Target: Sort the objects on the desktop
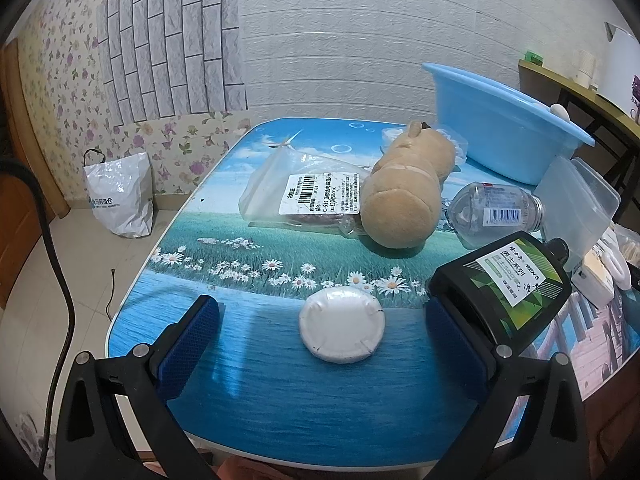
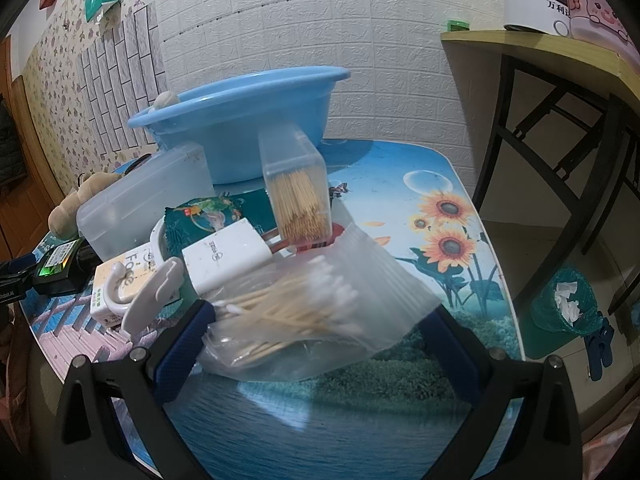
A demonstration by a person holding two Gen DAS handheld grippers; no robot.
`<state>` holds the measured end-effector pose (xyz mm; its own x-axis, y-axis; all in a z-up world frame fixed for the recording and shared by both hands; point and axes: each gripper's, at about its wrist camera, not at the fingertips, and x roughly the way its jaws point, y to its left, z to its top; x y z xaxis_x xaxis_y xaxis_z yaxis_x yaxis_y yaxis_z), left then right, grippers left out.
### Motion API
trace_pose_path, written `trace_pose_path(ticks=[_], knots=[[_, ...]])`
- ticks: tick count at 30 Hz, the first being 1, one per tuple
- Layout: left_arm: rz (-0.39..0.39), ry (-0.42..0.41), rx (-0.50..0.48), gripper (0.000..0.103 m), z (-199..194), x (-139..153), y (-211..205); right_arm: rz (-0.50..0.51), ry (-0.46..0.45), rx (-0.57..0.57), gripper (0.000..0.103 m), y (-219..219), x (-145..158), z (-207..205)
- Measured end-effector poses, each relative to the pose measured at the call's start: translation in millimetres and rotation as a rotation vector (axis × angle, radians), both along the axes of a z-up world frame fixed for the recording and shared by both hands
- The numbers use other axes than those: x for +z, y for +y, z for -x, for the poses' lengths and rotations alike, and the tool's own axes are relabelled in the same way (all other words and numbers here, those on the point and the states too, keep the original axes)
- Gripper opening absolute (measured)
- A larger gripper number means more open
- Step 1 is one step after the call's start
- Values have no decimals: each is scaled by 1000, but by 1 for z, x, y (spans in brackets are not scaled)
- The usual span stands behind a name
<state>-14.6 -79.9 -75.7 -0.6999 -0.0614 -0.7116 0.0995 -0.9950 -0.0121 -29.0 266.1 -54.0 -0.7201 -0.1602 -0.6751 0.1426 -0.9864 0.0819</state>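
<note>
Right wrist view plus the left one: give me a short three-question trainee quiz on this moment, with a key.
1. True or false: the left gripper is shut on the white round disc.
2. Which lies between the right gripper's open fingers? A) bag of cotton swabs B) toothpick box C) blue basin
3. Fill in: the plush toy partly rests on a clear ____ with a barcode label.

Key: 1 false, it is open around the disc; 2 A; 3 bag.
</note>
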Motion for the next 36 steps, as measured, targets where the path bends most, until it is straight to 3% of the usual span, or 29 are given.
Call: trace_pose_path(ticks=[7, 10, 12, 13, 15, 16, 18, 21, 30, 36], knots=[[-2, 5, -8, 100, 0, 1, 1, 0, 1, 0, 103, 0, 0, 0], [5, 21, -30, 82, -2, 3, 5, -1, 3, 3, 103, 0, 0, 0], [7, 31, -48, 59, -3, 4, 8, 0, 4, 3, 103, 1, 0, 0], [11, 37, -63, 52, -3, 5, 10, 1, 4, 3, 103, 0, 0, 0], [13, 42, -80, 36, -3, 6, 13, 5, 10, 9, 95, 0, 1, -2], [13, 43, -86, 36, -3, 6, 14, 13, 18, 22, 91, -1, 2, -3], [6, 45, -88, 36, -4, 6, 12, 34, 27, 58, 62, -3, 3, -5], [-2, 45, -91, 36, -4, 6, 11, 55, 24, 98, 46, -6, 5, -4], [-8, 30, -93, 36, -5, 9, 10, 62, 68, 87, 30, -5, 16, -8], [-8, 59, -94, 36, -8, 21, 14, 90, 92, 89, 27, -3, 26, -13]])
